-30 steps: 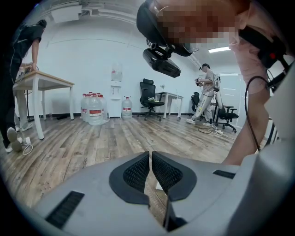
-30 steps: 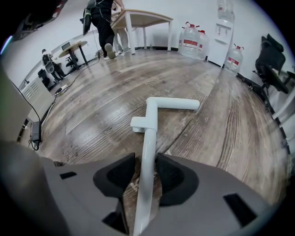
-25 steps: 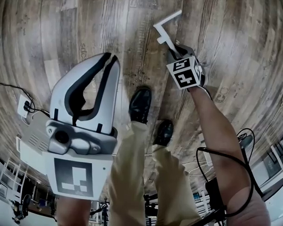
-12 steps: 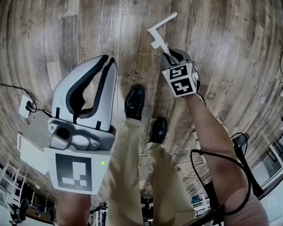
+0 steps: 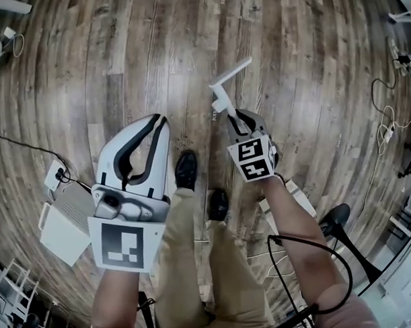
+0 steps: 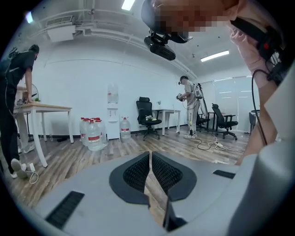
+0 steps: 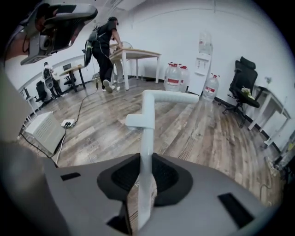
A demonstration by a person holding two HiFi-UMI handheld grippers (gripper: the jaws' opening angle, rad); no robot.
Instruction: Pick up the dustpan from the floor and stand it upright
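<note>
Two hand-held grippers: one in each hand, both held above the wood floor (image 5: 129,43), looked down on past the person's legs.
Left hand-held gripper (image 5: 155,119) (image 6: 150,155): jaws drawn together to a thin slit, with nothing between the pads (only floor showed through the gap).
Right hand-held gripper (image 5: 234,118) (image 7: 146,159): jaws closed on the white dustpan handle (image 5: 228,83) (image 7: 147,124), one pad pressed to each side of it.
Dustpan handle: stood out past the right jaws, clear of the floor, and ended in a bent, L-shaped top; the pan itself was not in view.
Shoes (image 5: 186,170): two dark ones on the floor, between the two grippers in the head view.
Floor clutter: a white power strip (image 5: 55,175) with a black cable, and a flat white box (image 5: 60,234) near it, both left of the left gripper.
Farther off, left gripper view: water bottles (image 6: 92,133), a black office chair (image 6: 144,113) and a standing person (image 6: 189,107) by the desks.
Farther off, right gripper view: a person in dark clothes (image 7: 103,50) was at a worktop (image 7: 136,53).
</note>
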